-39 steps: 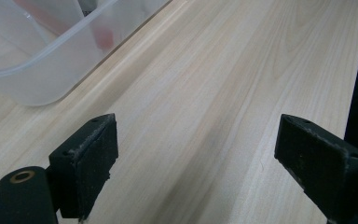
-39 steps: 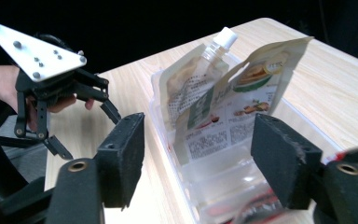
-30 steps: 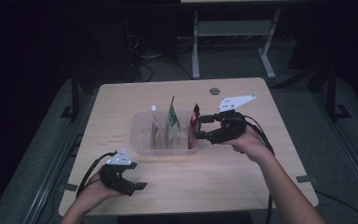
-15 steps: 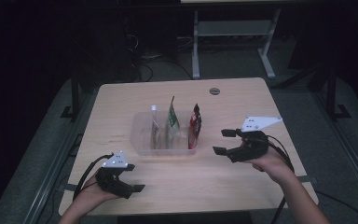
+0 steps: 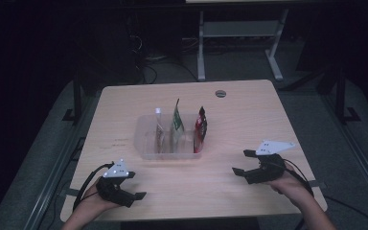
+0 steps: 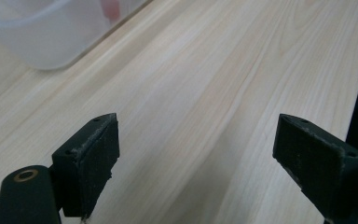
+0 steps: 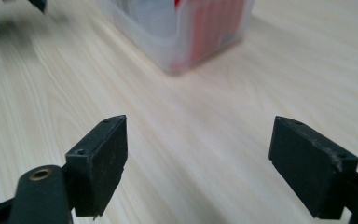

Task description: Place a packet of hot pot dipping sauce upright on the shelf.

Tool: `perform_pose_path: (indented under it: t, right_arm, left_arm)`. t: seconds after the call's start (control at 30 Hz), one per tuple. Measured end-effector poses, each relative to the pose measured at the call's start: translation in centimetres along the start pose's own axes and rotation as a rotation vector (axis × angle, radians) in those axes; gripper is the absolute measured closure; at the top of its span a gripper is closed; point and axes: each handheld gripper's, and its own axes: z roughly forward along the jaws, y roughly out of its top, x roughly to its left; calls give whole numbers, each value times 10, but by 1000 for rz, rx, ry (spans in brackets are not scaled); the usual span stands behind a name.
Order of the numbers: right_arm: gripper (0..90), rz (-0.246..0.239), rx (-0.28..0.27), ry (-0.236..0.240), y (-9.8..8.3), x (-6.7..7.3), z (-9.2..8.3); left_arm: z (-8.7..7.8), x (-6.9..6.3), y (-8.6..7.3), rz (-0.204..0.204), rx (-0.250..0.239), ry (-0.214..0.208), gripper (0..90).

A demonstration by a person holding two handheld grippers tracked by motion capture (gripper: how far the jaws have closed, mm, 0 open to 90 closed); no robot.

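A clear plastic bin [image 5: 172,154] stands mid-table with three pouches upright in it: a pale one [image 5: 158,127], a green one [image 5: 176,122] and a red one [image 5: 201,129]. My right gripper [image 5: 240,163] hovers low over the table's near right part, well apart from the bin. Its jaws have just been opening and stand open with nothing between them [image 7: 198,140]. The bin's corner [image 7: 177,51] with the red pouch [image 7: 214,32] lies ahead of it. My left gripper [image 5: 136,185] rests at the near left, open and empty [image 6: 198,140], with the bin [image 6: 37,42] beyond.
A round cable hole [image 5: 220,93] sits near the table's far edge. Bare wood lies between the bin and both grippers. Beyond the table stand a white desk frame [image 5: 239,33] and cables on the dark floor.
My right gripper has drawn back from the red pouch at the bin's right end, toward the near right of the table and lower. The red pouch stays in the bin. The left gripper has kept still.
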Motion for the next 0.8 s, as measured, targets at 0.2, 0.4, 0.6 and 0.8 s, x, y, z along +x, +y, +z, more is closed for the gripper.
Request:
perform_pose_path:
  t: [0.2,0.4,0.6,0.8]
  right_arm:
    - [180,-2,48,-24,-18,0,1]
    - [173,-25,93,-47,-29,-1,2]
    - [161,-44,126,-52,-33,-3,8]
    - [152,-48,124,-51,-33,-2,10]
  left_arm:
    - [0,4,-7,17,32,6,147]
    - [6,6,-9,40,73,4,144]
    - [7,7,-9,60,78,14,141]
    - [9,8,-10,46,87,13,141]
